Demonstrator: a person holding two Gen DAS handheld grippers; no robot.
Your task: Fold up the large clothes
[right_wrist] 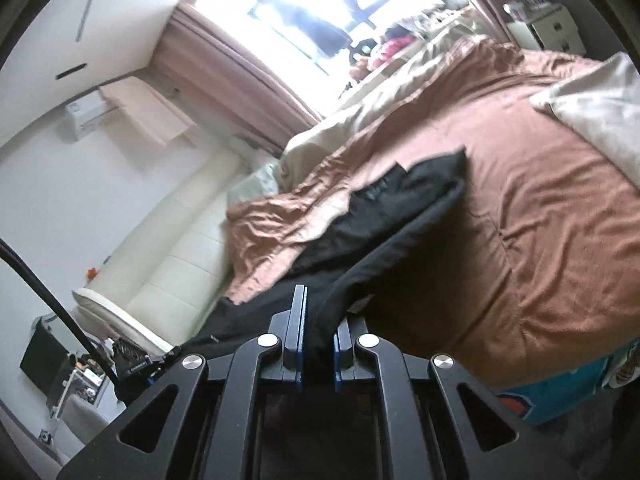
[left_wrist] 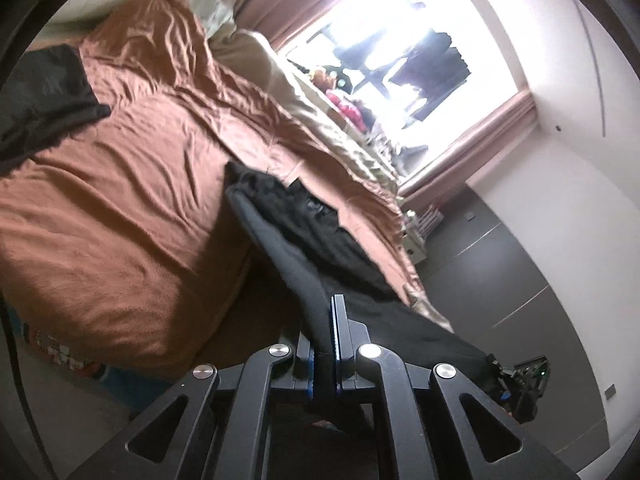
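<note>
1. Covering most of both views, the rust-brown bed serves as the folding surface.
2. The black garment trails off the bed's near edge, raised at two points; no fold shows yet, so I judge the task barely begun.
3. The left gripper is clamped on one edge of it.
4. The right gripper pinches another edge.
5. A second dark cloth lies apart; blur and the frame edge hide what kind of garment either is.

Both tools clamped tight — left tool, right tool.
</note>
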